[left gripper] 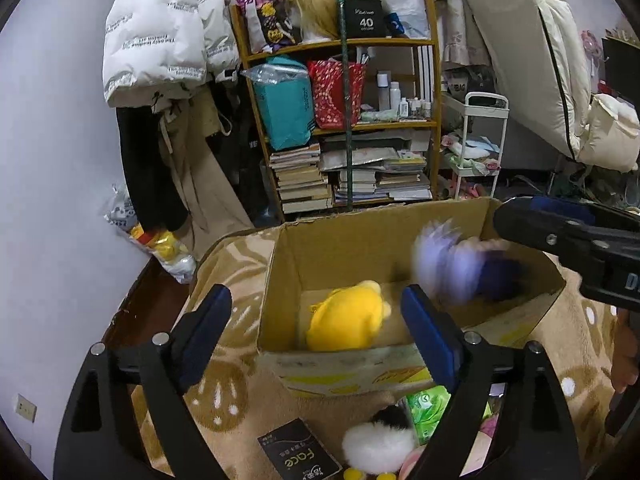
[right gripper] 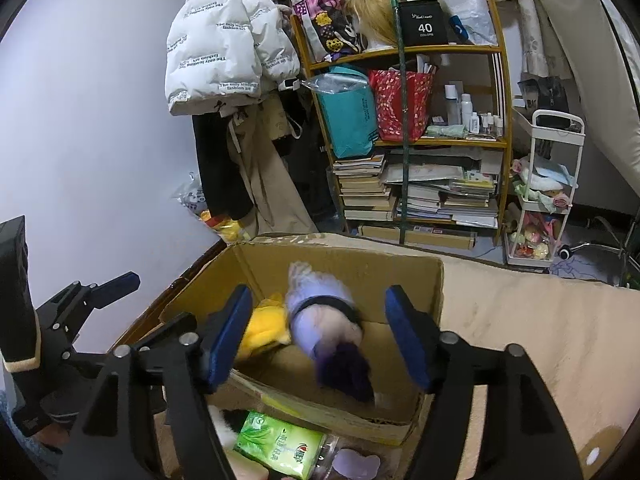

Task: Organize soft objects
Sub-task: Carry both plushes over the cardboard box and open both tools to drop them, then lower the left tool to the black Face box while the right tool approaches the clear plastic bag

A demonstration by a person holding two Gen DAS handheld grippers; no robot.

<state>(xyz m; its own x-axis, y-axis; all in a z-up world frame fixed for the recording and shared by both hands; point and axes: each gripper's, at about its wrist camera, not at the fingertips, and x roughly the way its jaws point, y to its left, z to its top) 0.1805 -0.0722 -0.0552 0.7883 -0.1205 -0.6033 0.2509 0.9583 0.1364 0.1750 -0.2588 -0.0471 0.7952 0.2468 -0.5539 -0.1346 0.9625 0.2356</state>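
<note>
Dropping the purple doll [right gripper: 328, 332] into the cardboard box [right gripper: 400, 264], you hold both claws open; let it settle beside the yellow plush [right gripper: 264, 326].

One cardboard box [right gripper: 400, 280]; two plush toys inside: yellow plush [right gripper: 264, 328], purple doll [right gripper: 332, 336].

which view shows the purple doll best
The right wrist view: the purple doll lies between the open fingers, blurred, over the cardboard box. The left wrist view shows it only as a blur beside the yellow plush.

Matt cardboard box [left gripper: 340, 248]; plush, seemingly fuzzy blanket [left gripper: 228, 280].
</note>
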